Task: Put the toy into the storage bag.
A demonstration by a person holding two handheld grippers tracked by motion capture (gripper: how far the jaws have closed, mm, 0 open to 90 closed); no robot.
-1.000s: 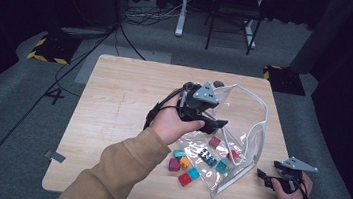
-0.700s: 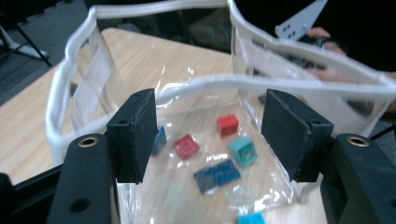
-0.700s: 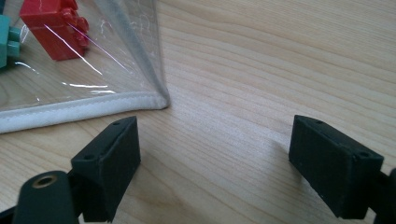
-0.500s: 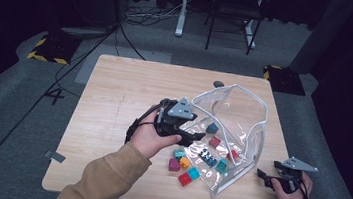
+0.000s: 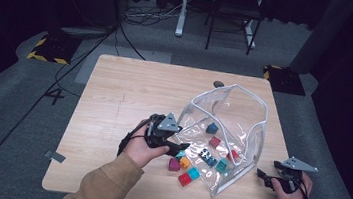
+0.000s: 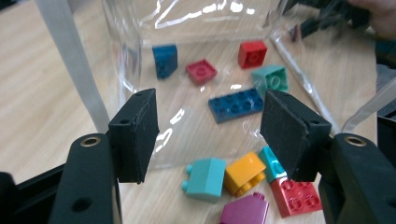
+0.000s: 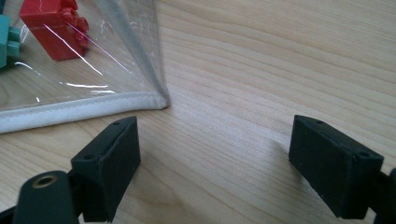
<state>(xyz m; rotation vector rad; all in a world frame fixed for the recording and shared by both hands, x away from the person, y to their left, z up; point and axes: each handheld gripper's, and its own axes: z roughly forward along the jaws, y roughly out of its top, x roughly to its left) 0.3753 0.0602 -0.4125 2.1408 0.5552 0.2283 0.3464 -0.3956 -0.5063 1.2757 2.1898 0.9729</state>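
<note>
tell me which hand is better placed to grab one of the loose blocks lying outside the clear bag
Left. The left gripper hangs open just above the loose blocks by the clear bag. The right gripper sits open over bare table past the bag's corner.

Wooden table [image 5: 130,89], chair [image 5: 235,10] & cables [image 5: 143,18] behind, hazard-striped block [image 5: 49,50] on carpet.

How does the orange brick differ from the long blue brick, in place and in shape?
The orange brick lies on the bare table in front of the clear bag, close among other loose bricks; the long blue brick lies inside the bag, flat on its bottom sheet. The orange brick is short and tall and lies tipped on its side, whereas the long blue brick is a low plate with its studs up. Both are plastic studded building bricks.
</note>
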